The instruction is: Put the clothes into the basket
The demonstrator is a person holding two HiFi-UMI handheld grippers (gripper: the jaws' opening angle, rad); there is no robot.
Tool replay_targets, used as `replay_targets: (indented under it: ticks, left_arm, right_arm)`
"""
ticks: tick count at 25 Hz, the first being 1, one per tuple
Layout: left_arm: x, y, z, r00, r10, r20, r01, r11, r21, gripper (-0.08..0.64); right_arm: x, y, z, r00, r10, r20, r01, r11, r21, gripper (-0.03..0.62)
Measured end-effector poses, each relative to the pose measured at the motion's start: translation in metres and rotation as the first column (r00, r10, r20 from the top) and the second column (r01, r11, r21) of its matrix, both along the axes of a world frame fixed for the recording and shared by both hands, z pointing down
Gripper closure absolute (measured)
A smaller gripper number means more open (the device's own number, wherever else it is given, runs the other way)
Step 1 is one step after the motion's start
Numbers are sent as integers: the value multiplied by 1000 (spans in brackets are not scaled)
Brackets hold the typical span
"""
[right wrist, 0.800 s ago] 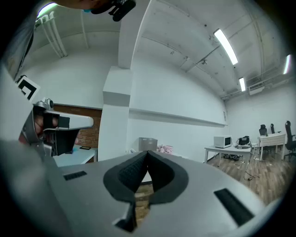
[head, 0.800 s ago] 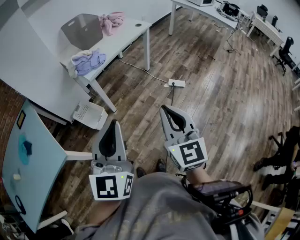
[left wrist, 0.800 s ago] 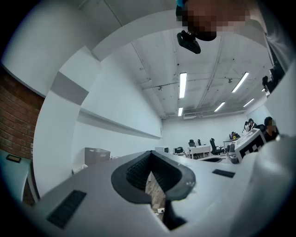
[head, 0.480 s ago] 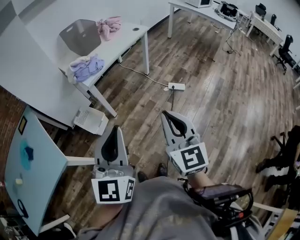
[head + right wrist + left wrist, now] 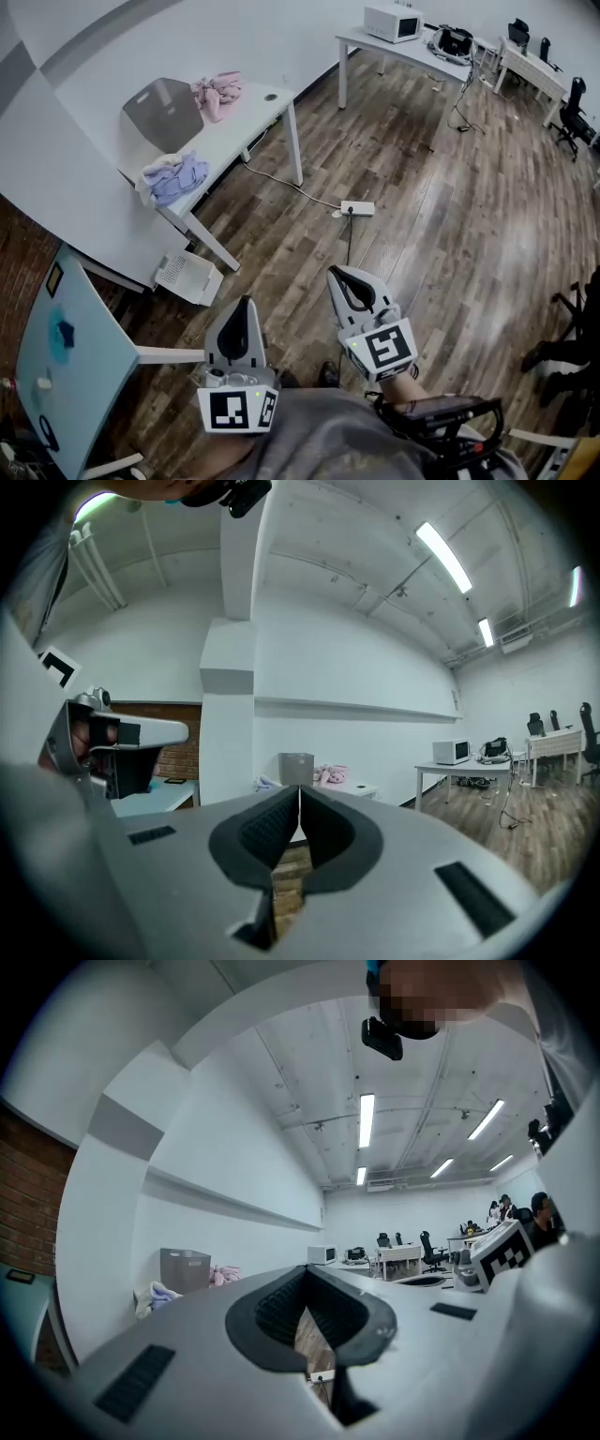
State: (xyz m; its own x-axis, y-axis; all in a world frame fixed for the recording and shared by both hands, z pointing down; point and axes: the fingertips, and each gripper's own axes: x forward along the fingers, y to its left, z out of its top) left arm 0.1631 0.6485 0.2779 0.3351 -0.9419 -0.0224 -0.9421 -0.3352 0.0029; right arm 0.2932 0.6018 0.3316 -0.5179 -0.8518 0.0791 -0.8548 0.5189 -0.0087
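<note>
"Head view first: where are the clothes?"

"Both lots lie on the white desk (image 5: 246,117) at the upper left, well apart from the grippers. A lilac-and-white pile (image 5: 173,178) sits at the desk's near end. A pink garment (image 5: 217,92) lies at the far end, just beside the grey basket (image 5: 164,112). None of the clothes are in the basket."

"And the grippers?"

"The left gripper (image 5: 246,305) and right gripper (image 5: 342,279) are side by side low in the frame. They are over the wood floor (image 5: 441,206) and point roughly toward the desk. A power strip (image 5: 358,208) lies on the floor ahead of them."

"Left gripper view?"

"Its jaws meet at the tips with nothing between them; only floor shows through the slit lower down. Off to the left the basket stands on the desk. The pink garment is to the basket's right and the lilac-and-white pile to its left."

"Right gripper view?"

"Jaws pressed together, empty. The basket shows just above the tips, with the pink garment to its right and the pile low to its left. A microwave (image 5: 451,752) is farther right."
</note>
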Motion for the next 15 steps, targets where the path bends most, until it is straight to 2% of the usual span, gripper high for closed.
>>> replay_targets:
  ticks: [8, 15]
  left_arm:
    - [3, -27, 23, 1000, 11, -3, -11, 998, -54, 552]
    - [-15, -106, 33, 999, 34, -31, -35, 998, -61, 552]
  right_arm:
    - [7, -24, 31, 1000, 12, 7, -11, 998, -64, 583]
    - [-14, -93, 38, 1000, 24, 1, -24, 996, -85, 583]
